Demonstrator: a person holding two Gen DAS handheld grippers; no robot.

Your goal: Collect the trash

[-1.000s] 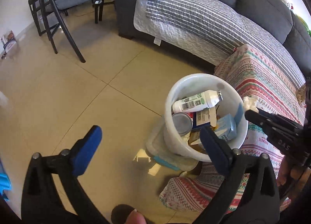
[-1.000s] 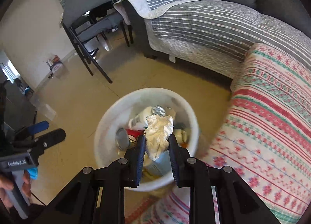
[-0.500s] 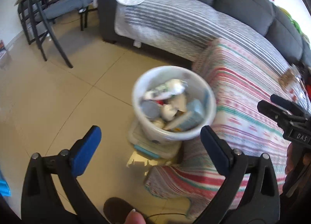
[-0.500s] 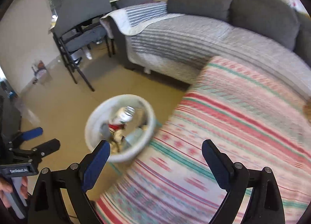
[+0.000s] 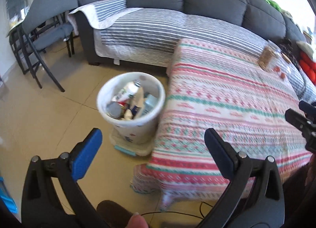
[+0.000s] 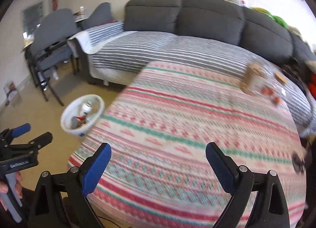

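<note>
Where the white bin [image 5: 131, 101] stands on the floor against the patterned table's [image 5: 227, 109] corner, it holds a spray can [image 5: 128, 91] and other trash. Beside the bin, the left gripper [image 5: 152, 139] gapes wide, empty; over the table, the right gripper [image 6: 158, 154] has just opened wide, holding nothing.

the right gripper [image 6: 158, 160] fills the bottom of its own view, jaws spread wide after just opening, nothing between them. the left gripper [image 5: 152, 147] sits low in its frame, jaws also wide and empty. a hand [image 6: 9, 186] grips its handle at lower left.
</note>
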